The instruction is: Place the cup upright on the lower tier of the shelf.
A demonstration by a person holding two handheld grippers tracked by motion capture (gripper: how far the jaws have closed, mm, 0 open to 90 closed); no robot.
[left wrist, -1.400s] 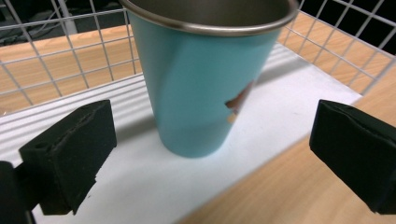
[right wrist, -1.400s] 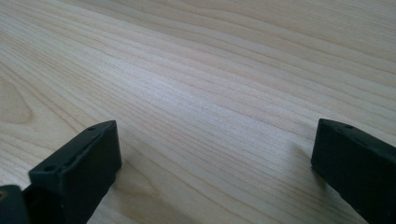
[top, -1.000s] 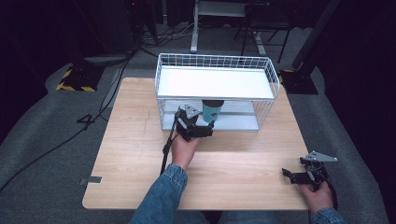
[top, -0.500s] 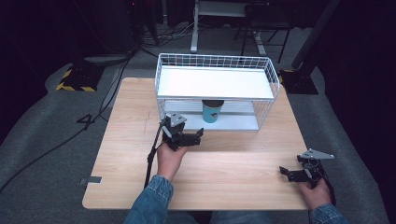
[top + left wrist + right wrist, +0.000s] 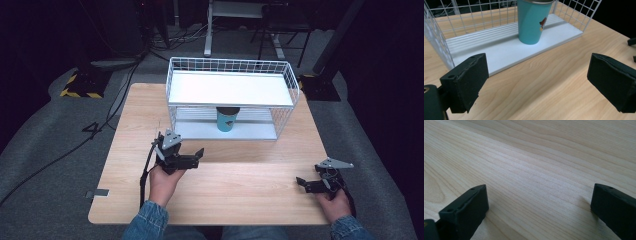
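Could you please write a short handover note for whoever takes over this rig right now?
Left gripper: open, empty, over the table in front of the wire rack, apart from the cup.
Right gripper: open, empty, low over the table's near right corner.
Teal cup: upright on the rack's lower shelf, under the white upper shelf.
Done: cup is shelved and released.
Left: nothing obvious; perhaps park the left gripper.

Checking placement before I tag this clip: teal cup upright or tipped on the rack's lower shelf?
Upright. The teal cup stands on its base on the lower shelf of the wire rack, rim up, with nothing touching it.
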